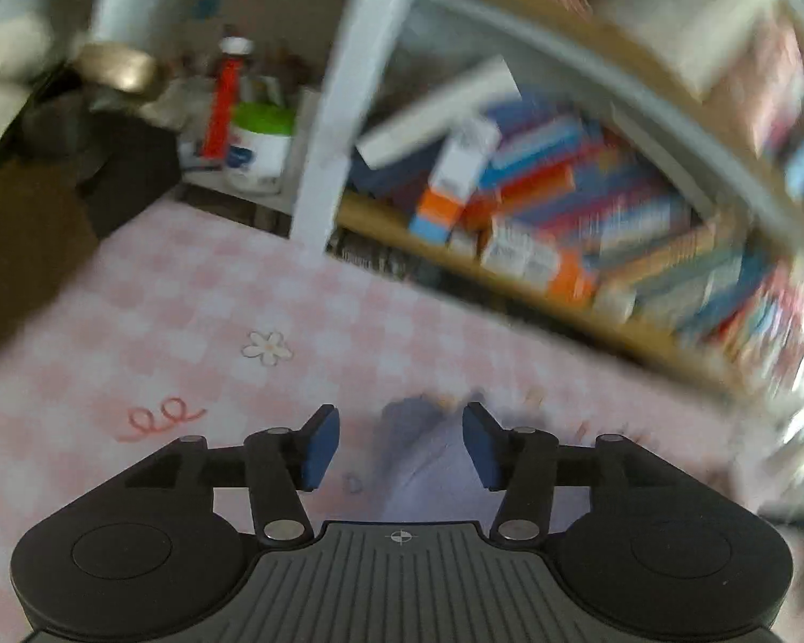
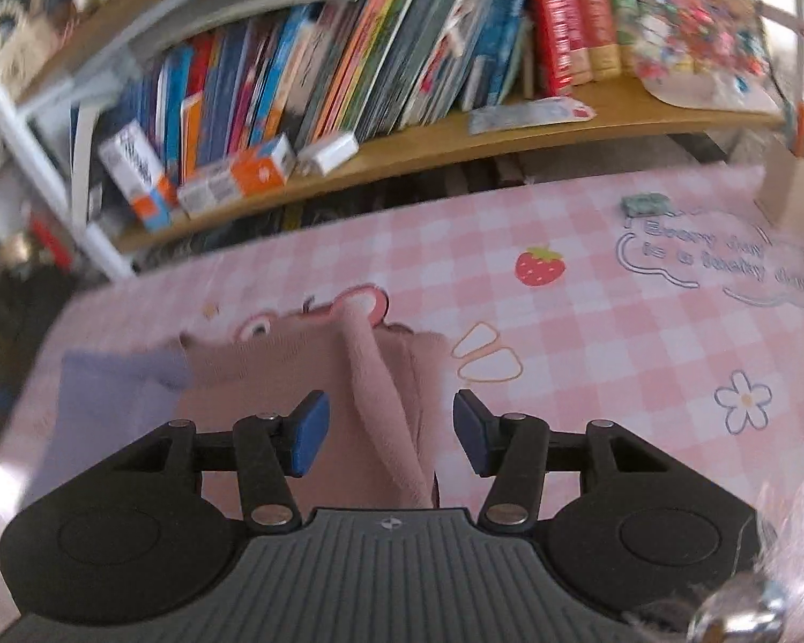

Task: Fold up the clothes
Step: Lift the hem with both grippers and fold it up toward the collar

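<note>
pink garment (image 2: 348,375) lies rumpled, lavender cloth (image 2: 112,391) beside it

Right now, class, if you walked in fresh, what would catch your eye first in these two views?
The pink checked tablecloth with cartoon prints fills both views. On it, in the right wrist view, lies a dusty pink fleecy garment with a lilac cloth to its left, under the open right claw. Behind runs a wooden shelf of colourful books.
</note>
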Available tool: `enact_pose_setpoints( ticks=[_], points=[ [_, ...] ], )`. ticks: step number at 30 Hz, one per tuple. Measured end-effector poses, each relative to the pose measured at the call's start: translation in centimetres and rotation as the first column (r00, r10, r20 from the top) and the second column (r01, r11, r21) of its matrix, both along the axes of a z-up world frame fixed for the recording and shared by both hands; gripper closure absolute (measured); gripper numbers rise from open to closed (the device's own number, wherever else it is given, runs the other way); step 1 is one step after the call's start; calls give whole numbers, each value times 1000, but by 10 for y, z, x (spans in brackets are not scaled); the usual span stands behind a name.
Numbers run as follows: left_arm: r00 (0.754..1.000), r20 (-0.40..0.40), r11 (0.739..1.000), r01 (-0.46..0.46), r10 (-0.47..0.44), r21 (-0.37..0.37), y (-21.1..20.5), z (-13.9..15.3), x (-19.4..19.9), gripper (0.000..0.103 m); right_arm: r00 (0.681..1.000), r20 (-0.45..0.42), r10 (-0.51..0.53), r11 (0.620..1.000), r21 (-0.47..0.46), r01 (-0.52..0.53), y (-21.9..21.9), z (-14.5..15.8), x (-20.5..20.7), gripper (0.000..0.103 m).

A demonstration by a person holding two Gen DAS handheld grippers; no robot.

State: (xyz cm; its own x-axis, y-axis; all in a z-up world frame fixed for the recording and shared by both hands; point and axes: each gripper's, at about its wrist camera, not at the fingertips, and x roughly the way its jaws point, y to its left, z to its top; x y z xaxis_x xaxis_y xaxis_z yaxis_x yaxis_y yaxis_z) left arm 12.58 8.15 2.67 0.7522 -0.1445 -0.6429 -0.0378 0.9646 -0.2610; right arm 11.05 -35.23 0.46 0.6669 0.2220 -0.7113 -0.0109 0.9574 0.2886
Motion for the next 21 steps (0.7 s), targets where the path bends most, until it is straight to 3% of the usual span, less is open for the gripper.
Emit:
enact_pose_setpoints(
  ticks=[2, 6, 7, 8, 9, 10, 12, 15, 16, 18, 21],
  points=[
    [997, -39, 992, 70, -66, 104, -15, -7, 10, 52, 1000, -9, 15, 999, -31, -15, 7, -6, 6, 54],
    [991, -72, 972, 123, -111, 200, -36, -25, 31, 53, 999, -22, 23, 997, -71, -25, 17, -18, 22, 61],
    [989, -87, 971, 134, -119, 197, -40, -31, 37, 54, 999, -21, 32, 997, -69, -34, 18, -21, 25, 69],
    [987, -101, 970, 146, -128, 193, -44, -36, 43, 55, 999, -21, 37, 997, -65, -38, 19, -23, 29, 91],
    [982, -116, 969, 167, -147, 180, -46, -41, 48, 69, 999, -23, 33, 998, -54, -35, 17, -23, 31, 95],
    [974, -133, 963, 203, -181, 176, -49, -43, 50, 91, 999, -25, 30, 999, -43, -31, 16, -24, 33, 96],
    [977, -101, 963, 204, -188, 176, -48, -35, 43, 92, 1000, 10, 22, 1000, 7, -22, 9, -17, 29, 97],
    [991, -84, 992, 111, -106, 61, -28, -34, 43, 93, 998, 61, -20, 998, 54, 17, -3, -5, 22, 97],
    [993, -91, 997, 77, -74, 26, -22, -37, 45, 94, 998, 45, -34, 998, 48, 32, -5, -10, 26, 97],
    [989, -133, 997, 66, -61, 34, -25, -49, 53, 94, 998, -11, -54, 998, 29, 54, -5, -25, 37, 97],
    [990, -134, 998, 57, -51, 37, -25, -53, 55, 87, 996, -63, -57, 998, -7, 57, 1, -42, 48, 96]
  ],
)
